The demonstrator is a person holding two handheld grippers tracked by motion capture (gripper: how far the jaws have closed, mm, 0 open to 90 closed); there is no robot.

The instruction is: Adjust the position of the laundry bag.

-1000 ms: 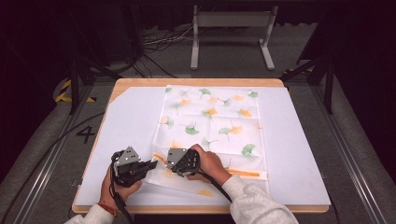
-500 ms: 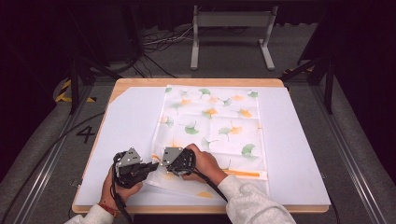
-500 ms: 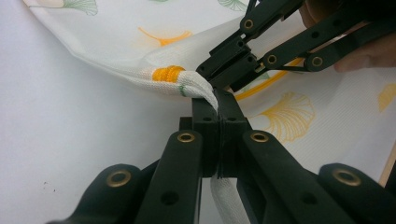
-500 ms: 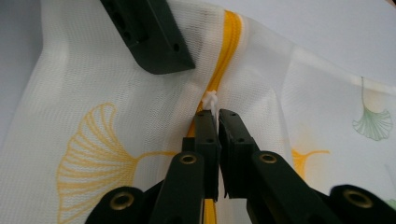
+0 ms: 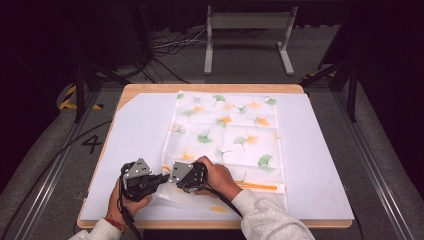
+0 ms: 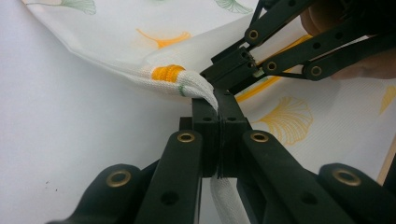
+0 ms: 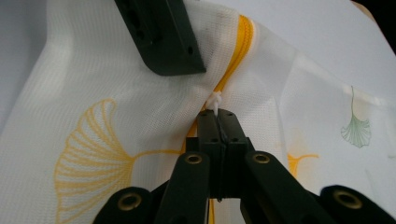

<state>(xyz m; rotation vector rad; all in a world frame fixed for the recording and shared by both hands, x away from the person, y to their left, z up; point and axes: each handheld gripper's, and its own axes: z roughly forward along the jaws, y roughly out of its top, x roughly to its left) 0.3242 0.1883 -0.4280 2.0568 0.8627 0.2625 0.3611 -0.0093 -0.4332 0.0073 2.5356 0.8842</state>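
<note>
Both grippers have edged leftward along the ginkgo-print cloth's (image 5: 227, 131) near edge. Left gripper (image 6: 215, 100) and right gripper (image 7: 217, 112) each pinch its bunched corner on the white table (image 5: 132, 130).

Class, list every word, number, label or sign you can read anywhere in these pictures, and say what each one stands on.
"4": a black numeral on the grey floor left of the table.
No other readable text: the cloth carries only ginkgo-leaf prints and an orange stripe, and the left gripper and right gripper, both pinching the cloth, show no label.
</note>
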